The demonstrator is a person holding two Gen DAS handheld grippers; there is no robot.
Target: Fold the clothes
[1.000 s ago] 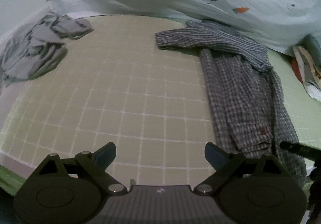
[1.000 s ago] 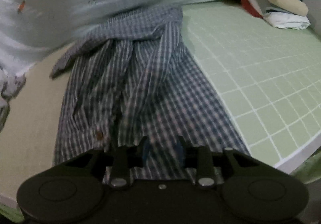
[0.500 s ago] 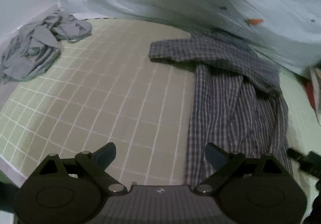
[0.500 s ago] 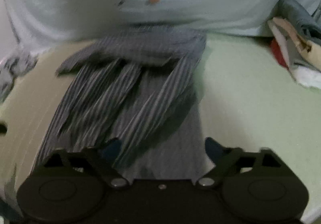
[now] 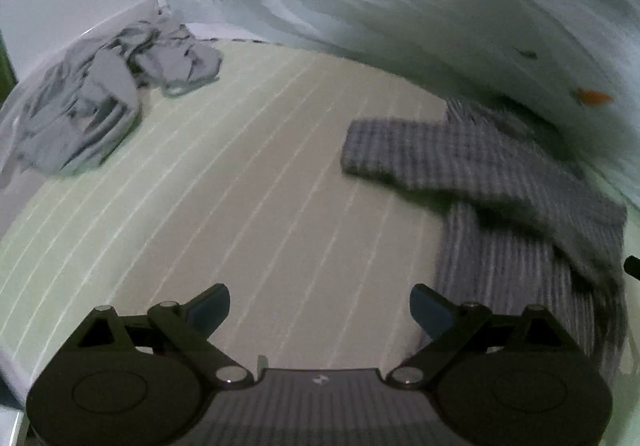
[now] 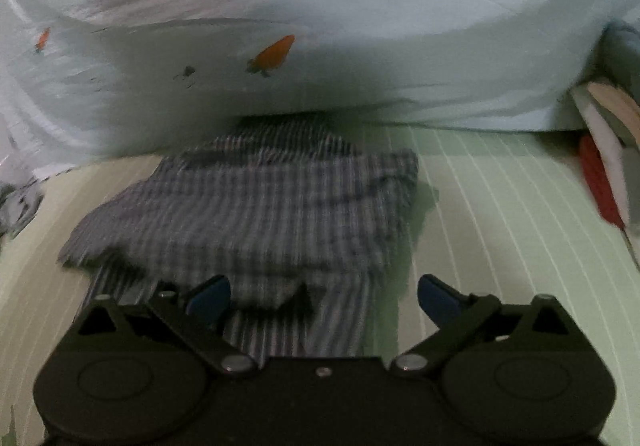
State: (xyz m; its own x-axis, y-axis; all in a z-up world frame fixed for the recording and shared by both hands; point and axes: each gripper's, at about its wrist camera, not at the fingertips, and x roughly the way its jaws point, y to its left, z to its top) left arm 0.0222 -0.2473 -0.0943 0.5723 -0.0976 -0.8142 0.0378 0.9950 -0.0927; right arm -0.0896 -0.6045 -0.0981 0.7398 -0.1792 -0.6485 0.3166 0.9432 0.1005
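No legible text; both grippers (image 5: 319, 304) (image 6: 324, 296) spread, plaid shirt (image 6: 256, 202) on mat.

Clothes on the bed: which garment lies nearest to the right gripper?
The blue checked shirt, lying directly under the open right gripper. The crumpled grey garment lies in a far corner, and the folded pile sits off to the side.

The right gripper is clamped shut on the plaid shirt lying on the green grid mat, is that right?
Not quite. The right wrist view shows the right gripper open, its jaws spread wide above the plaid shirt, holding nothing. The shirt does lie on the green grid mat.
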